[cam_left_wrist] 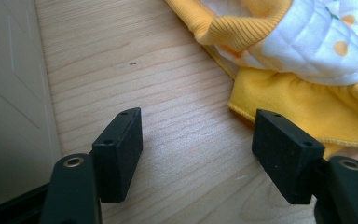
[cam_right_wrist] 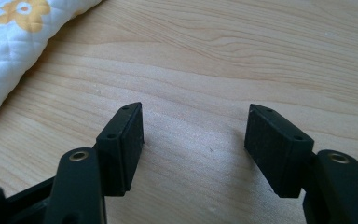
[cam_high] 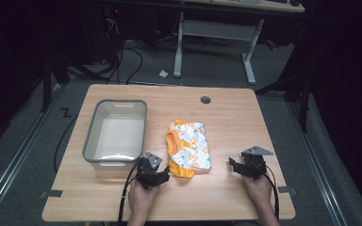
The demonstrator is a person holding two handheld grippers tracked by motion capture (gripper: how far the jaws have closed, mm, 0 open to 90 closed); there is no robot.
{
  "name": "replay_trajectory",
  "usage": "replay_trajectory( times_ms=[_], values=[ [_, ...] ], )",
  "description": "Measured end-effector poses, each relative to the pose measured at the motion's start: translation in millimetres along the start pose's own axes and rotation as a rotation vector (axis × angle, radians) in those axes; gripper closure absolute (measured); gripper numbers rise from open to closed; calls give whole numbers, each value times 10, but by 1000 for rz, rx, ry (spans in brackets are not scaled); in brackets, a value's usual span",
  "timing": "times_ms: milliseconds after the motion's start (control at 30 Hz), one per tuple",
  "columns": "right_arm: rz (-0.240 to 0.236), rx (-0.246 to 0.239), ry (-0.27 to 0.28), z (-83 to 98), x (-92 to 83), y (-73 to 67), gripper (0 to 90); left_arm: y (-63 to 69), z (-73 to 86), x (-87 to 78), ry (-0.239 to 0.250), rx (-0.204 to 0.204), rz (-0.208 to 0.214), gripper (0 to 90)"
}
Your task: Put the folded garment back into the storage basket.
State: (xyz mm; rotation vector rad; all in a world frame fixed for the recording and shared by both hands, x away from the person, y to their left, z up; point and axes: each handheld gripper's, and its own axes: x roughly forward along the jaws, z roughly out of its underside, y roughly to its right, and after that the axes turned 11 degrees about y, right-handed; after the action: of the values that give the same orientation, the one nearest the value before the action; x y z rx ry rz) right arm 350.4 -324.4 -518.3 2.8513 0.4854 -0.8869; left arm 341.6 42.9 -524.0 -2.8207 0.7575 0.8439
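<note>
A small folded garment (cam_high: 189,149), white quilted cloth with orange print and orange-yellow trim, lies in the middle of the wooden table (cam_high: 226,117). My left gripper (cam_high: 162,175) rests low at its near left corner, jaws open over bare wood. In the left gripper view the garment's orange hem (cam_left_wrist: 303,100) lies just beyond the right jaw, and the left gripper (cam_left_wrist: 198,140) holds nothing. My right gripper (cam_high: 233,165) sits a little to the right of the garment, open and empty. The right gripper view has the right gripper (cam_right_wrist: 196,133) over bare wood and the quilted cloth (cam_right_wrist: 14,42) at upper left.
A grey plastic tub (cam_high: 89,141), empty, stands on the left half of the table, its wall (cam_left_wrist: 9,102) close beside my left gripper. A cable hole (cam_high: 205,100) sits near the far edge. Beyond the table are a white desk frame (cam_high: 179,47) and floor cables.
</note>
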Motion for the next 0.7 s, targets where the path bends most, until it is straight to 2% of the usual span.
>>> replay_trajectory(
  times_ms=[400, 700],
  values=[
    [-1, -4, 0, -1, 1, -2, 369, 2, -1, 3, -1, 0, 4, 327],
    [-4, 0, -2, -2, 4, -2, 358, 27, -2, 12, -8, 16, 27, 257]
  ],
)
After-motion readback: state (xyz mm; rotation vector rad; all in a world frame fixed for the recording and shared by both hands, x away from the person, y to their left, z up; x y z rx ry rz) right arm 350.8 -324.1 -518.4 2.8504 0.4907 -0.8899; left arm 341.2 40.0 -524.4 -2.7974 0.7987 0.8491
